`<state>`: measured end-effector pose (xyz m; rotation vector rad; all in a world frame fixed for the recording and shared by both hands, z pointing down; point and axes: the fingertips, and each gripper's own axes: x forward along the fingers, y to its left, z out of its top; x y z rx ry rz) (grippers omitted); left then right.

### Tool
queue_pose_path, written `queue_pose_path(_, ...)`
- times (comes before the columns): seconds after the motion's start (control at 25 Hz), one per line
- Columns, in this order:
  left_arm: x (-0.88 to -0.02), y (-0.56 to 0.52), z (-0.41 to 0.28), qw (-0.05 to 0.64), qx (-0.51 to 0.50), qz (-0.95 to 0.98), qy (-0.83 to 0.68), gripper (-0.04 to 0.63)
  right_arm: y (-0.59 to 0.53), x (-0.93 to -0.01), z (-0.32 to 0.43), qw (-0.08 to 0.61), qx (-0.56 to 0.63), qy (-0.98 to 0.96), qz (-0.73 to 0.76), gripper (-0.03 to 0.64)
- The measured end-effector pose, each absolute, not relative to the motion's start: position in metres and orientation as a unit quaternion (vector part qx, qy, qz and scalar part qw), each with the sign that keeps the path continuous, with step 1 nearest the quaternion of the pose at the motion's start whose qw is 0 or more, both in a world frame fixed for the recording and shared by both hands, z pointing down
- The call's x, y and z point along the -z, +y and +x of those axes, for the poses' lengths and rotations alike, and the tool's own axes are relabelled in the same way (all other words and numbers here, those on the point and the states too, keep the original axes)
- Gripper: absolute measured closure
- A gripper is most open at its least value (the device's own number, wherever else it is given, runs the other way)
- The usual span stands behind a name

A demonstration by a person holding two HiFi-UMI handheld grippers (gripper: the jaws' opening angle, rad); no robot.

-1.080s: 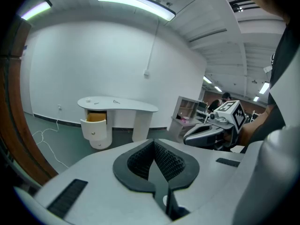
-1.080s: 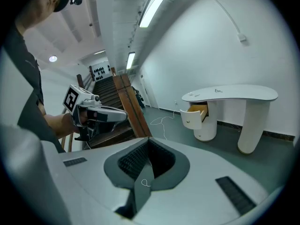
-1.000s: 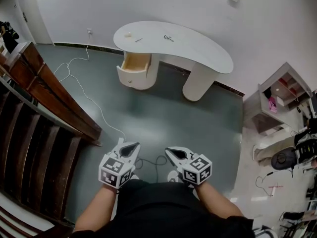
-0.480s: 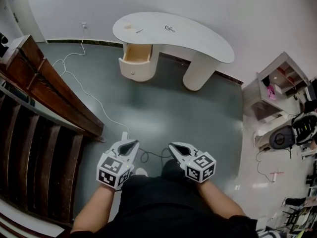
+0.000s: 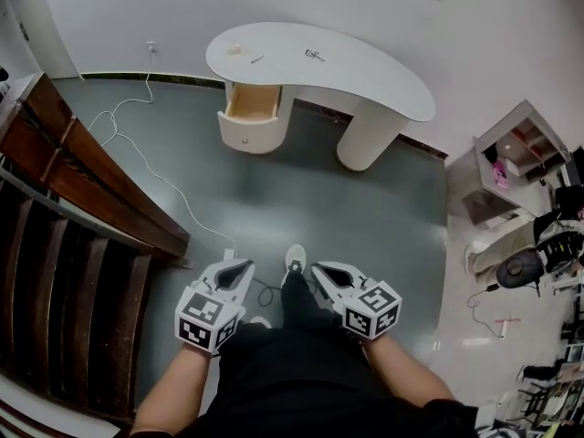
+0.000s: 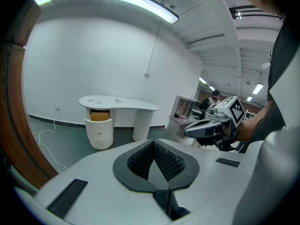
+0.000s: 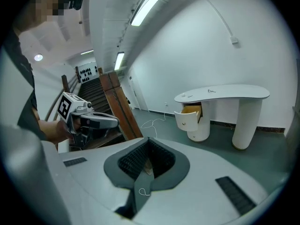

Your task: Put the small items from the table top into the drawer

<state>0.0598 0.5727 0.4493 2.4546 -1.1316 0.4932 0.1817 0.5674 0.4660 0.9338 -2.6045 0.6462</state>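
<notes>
A white curved table [image 5: 365, 71] stands far ahead against the wall, with its drawer [image 5: 251, 103] pulled open. On the top lie a small pale item [image 5: 234, 50], a thin dark item [image 5: 256, 58] and a dark wiry item [image 5: 314, 55]. My left gripper [image 5: 239, 269] and right gripper [image 5: 321, 270] are held low in front of me, far from the table, both shut and holding nothing. The left gripper view shows the table [image 6: 122, 104] and drawer [image 6: 99, 117] beyond the left gripper [image 6: 153, 145]. In the right gripper view both show past the right gripper [image 7: 148, 142]: table [image 7: 225, 93], drawer [image 7: 191, 111].
A dark wooden stair rail [image 5: 91, 185] runs along the left. A white cable [image 5: 164, 182] trails over the grey floor from a wall socket. A low shelf unit [image 5: 516, 167] and clutter stand at the right. My shoe [image 5: 295, 258] shows between the grippers.
I have stepped forward towards the table, and a foot now shows between the grippers. Both grippers travelled along with me and stayed shut.
</notes>
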Motion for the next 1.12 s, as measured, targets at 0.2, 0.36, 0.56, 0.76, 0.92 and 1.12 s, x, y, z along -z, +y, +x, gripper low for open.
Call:
queue_pose_path(0.2, -0.453, 0.529, 0.063, 0.193, -0.173, 0.873, -0.413, 0.58, 0.518, -0.468, 0.185, 0.14, -0.219, -0.91, 0.323, 0.618)
queue_pose_path(0.36, -0.458, 0.48, 0.067, 0.201, -0.178, 0.867, -0.419, 0.58, 0.464, -0.473, 0.187, 0.137, -0.229, -0.911, 0.316, 0.618)
queue_pose_path(0.56, -0.446, 0.401, 0.081, 0.196, -0.177, 0.864, -0.428, 0.58, 0.383, -0.465, 0.195, 0.137, -0.22, -0.917, 0.303, 0.618)
queue_pose_path(0.76, -0.424, 0.327, 0.099, 0.198, -0.171, 0.855, -0.449, 0.58, 0.307, -0.447, 0.209, 0.129, -0.21, -0.927, 0.282, 0.618)
queue_pose_path(0.92, -0.417, 0.289, 0.11, 0.195, -0.174, 0.849, -0.46, 0.58, 0.265, -0.441, 0.221, 0.124, -0.207, -0.932, 0.271, 0.618)
queue_pose_path(1.12, -0.421, 0.261, 0.11, 0.205, -0.172, 0.834, -0.482, 0.58, 0.235, -0.453, 0.229, 0.129, -0.211, -0.933, 0.26, 0.618)
